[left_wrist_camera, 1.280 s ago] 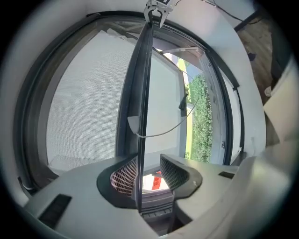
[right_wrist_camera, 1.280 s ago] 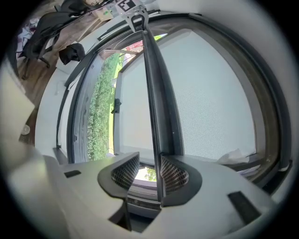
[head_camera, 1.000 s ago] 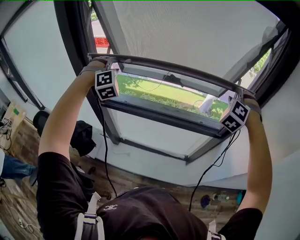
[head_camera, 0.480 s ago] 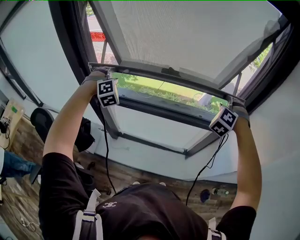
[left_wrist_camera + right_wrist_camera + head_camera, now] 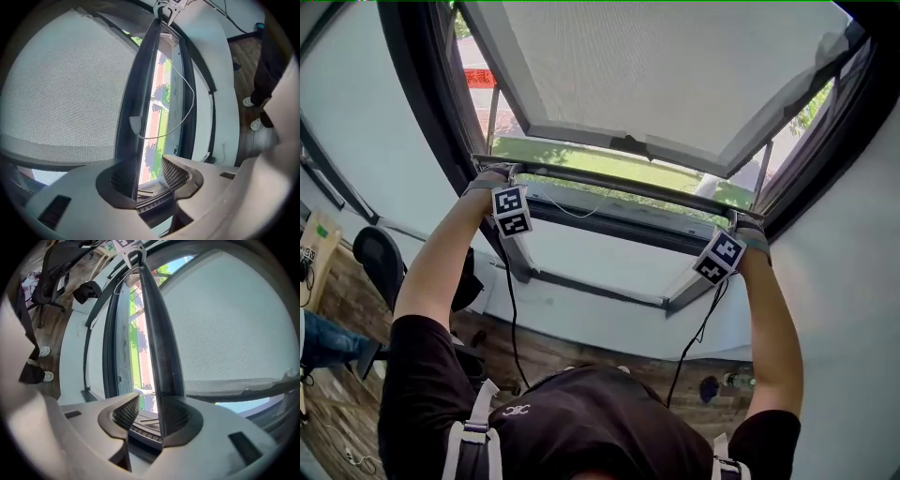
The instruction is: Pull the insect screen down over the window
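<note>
The insect screen's grey mesh point(image 5: 675, 66) hangs from above and ends in a dark bottom bar point(image 5: 619, 183) across the window. My left gripper point(image 5: 494, 172) is hooked over the bar's left end and my right gripper point(image 5: 742, 223) over its right end. In the left gripper view the bar point(image 5: 140, 84) runs between the jaws of the left gripper point(image 5: 147, 176) and lies on the mesh-side pad, with daylight at the other pad; these jaws have just been opening. The right gripper point(image 5: 150, 413) straddles the bar point(image 5: 157, 333) the same way.
Below the bar stands the dark lower window frame point(image 5: 609, 230), with grass showing in the gap. A thin white cord point(image 5: 187, 103) loops from the bar. A black chair point(image 5: 375, 258) and a seated person's leg point(image 5: 328, 342) are at the left. Cables point(image 5: 511, 319) hang from both grippers.
Both grippers have come down together with the bar. More mesh is drawn out above, and the strip of outdoors between the bar and the lower frame has narrowed.
</note>
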Demonstrator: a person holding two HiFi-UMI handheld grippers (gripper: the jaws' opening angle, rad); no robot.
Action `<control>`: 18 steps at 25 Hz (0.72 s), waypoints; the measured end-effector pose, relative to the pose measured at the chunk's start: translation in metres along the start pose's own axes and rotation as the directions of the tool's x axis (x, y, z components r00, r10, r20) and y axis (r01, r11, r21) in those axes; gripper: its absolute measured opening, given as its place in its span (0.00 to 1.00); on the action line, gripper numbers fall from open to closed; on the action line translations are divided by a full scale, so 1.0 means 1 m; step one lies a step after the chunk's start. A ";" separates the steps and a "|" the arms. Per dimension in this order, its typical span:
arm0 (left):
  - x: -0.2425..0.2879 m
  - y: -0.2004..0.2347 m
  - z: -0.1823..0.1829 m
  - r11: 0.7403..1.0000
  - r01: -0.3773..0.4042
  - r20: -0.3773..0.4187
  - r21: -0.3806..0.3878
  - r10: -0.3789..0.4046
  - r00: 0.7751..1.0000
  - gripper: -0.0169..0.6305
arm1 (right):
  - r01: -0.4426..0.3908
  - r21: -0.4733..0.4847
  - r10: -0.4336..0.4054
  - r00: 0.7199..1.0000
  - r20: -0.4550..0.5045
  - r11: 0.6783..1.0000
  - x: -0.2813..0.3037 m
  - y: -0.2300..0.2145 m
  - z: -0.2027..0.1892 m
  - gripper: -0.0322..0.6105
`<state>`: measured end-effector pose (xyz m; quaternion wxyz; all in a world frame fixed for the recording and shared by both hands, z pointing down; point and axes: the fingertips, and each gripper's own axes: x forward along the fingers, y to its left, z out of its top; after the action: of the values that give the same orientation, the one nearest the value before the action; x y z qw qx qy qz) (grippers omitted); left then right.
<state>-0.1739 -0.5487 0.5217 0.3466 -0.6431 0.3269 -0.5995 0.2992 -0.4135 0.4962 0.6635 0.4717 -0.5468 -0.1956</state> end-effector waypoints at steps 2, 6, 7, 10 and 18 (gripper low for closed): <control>0.007 -0.009 0.000 1.000 0.020 0.003 -0.022 -0.019 1.000 0.30 | -0.015 0.002 0.015 1.000 -0.005 1.000 0.007 0.009 0.000 0.29; 0.020 -0.035 -0.001 0.997 0.071 -0.005 -0.030 -0.071 0.997 0.31 | -0.060 0.001 0.060 0.998 -0.024 0.998 0.020 0.035 -0.001 0.29; 0.024 -0.042 -0.002 0.997 0.079 -0.011 -0.026 -0.079 0.997 0.31 | -0.065 0.000 0.065 0.997 -0.031 0.998 0.024 0.042 -0.003 0.29; 0.034 -0.057 -0.002 0.994 0.100 -0.018 -0.035 -0.101 0.995 0.31 | -0.075 -0.007 0.074 0.996 -0.043 0.997 0.036 0.057 -0.005 0.29; 0.047 -0.081 -0.004 0.990 0.138 -0.021 -0.029 -0.138 0.990 0.31 | -0.086 0.003 0.086 0.995 -0.052 0.996 0.048 0.081 -0.005 0.30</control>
<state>-0.1739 -0.5439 0.6154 0.2918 -0.6620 0.2937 -0.6248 0.2985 -0.4101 0.5907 0.6851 0.4527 -0.5494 -0.1542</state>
